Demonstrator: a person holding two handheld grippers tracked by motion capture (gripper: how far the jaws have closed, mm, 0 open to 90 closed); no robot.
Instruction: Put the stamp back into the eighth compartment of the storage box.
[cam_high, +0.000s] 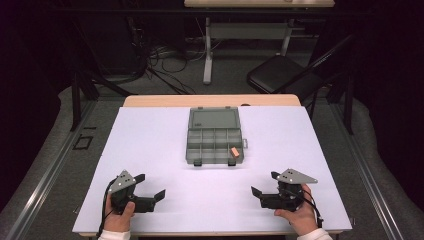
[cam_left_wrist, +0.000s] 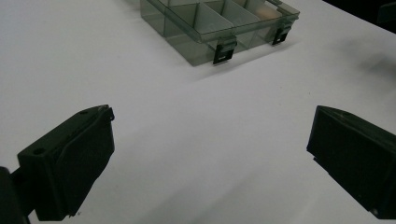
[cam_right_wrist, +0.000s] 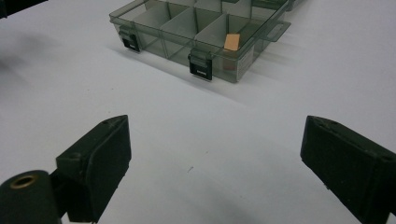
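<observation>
A smoke-grey compartment box (cam_high: 215, 136) lies open at the centre of the frame on the white surface (cam_high: 150, 150), lid folded back toward the top, its long side running left to right and two black latches (cam_right_wrist: 201, 65) facing the person. A small orange piece (cam_high: 234, 151) sits in the front-row compartment at the box's lower right corner. That corner lies nearer the right claw (cam_high: 263, 183), at lower right, than the left claw (cam_high: 149, 186), at lower left. Both claws are spread wide, grasping nothing, well short of the box.
</observation>
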